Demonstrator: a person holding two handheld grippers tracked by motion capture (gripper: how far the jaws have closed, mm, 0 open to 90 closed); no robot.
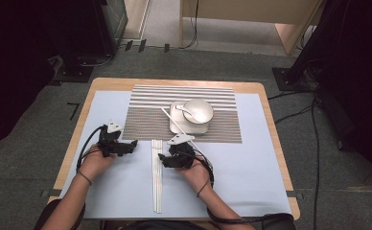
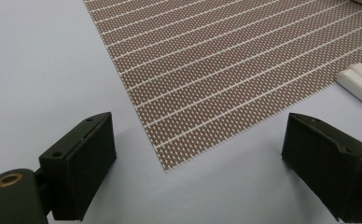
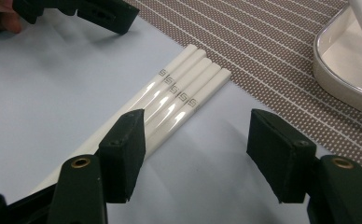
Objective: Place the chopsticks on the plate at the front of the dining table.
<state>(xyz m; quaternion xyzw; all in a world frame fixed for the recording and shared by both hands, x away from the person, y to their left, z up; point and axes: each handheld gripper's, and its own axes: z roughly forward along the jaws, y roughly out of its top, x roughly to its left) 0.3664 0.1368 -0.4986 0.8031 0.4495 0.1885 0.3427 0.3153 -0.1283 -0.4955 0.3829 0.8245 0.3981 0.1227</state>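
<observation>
Several white chopsticks (image 1: 156, 177) lie side by side on the pale blue table cover, their far ends (image 3: 188, 88) touching the edge of the brown striped placemat (image 1: 184, 115). My right gripper (image 3: 195, 140) hovers open just right of them, and its left jaw overlaps the bundle without gripping it. In the high view the right gripper (image 1: 162, 159) points left at the chopsticks. My left gripper (image 2: 198, 140) is open and empty over the placemat's near corner (image 2: 167, 165), and it sits left of the bundle (image 1: 132, 144). A single chopstick (image 1: 172, 120) leans across the white plate (image 1: 177, 125).
On the placemat, the square white plate (image 3: 342, 79) holds a white bowl (image 1: 197, 110) with a spoon (image 1: 184, 110) in it. The table's wooden edge (image 1: 74, 143) runs along the left. Black stands and cables surround the table on the floor.
</observation>
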